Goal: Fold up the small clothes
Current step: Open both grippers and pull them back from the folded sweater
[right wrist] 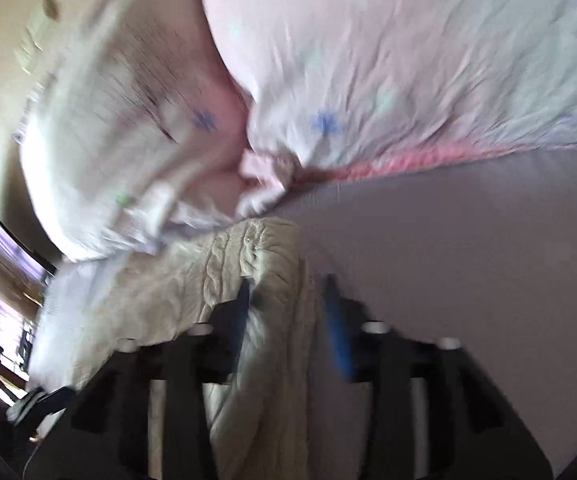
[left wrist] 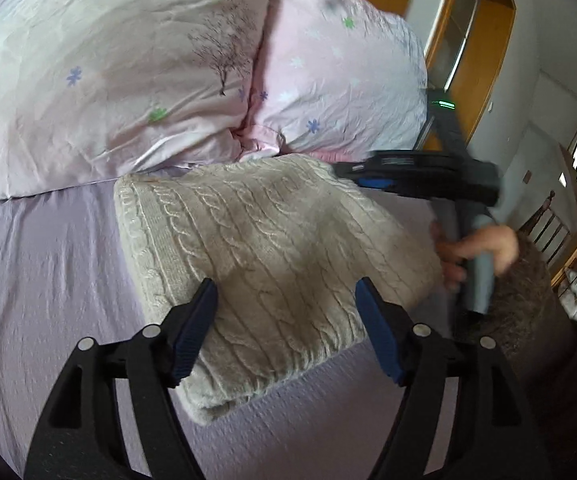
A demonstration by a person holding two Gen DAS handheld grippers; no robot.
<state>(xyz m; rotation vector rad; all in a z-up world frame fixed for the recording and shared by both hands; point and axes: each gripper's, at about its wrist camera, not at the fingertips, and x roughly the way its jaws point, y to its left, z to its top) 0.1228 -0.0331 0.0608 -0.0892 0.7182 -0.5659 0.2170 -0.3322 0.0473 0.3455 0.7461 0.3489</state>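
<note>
A cream cable-knit sweater (left wrist: 272, 256) lies folded on the lilac bed sheet (left wrist: 48, 280). My left gripper (left wrist: 284, 300) is open and empty, with its fingers hovering over the sweater's near edge. My right gripper (left wrist: 352, 170) shows in the left wrist view at the sweater's far right corner, held by a hand. In the blurred right wrist view my right gripper (right wrist: 288, 288) stands with its jaws partly apart over an edge of the sweater (right wrist: 248, 252); I cannot tell whether it holds the cloth.
Two pink floral pillows (left wrist: 128, 72) (left wrist: 336, 80) lie against the sweater's far side. A wooden door frame (left wrist: 484, 40) and a chair (left wrist: 544, 224) stand to the right of the bed.
</note>
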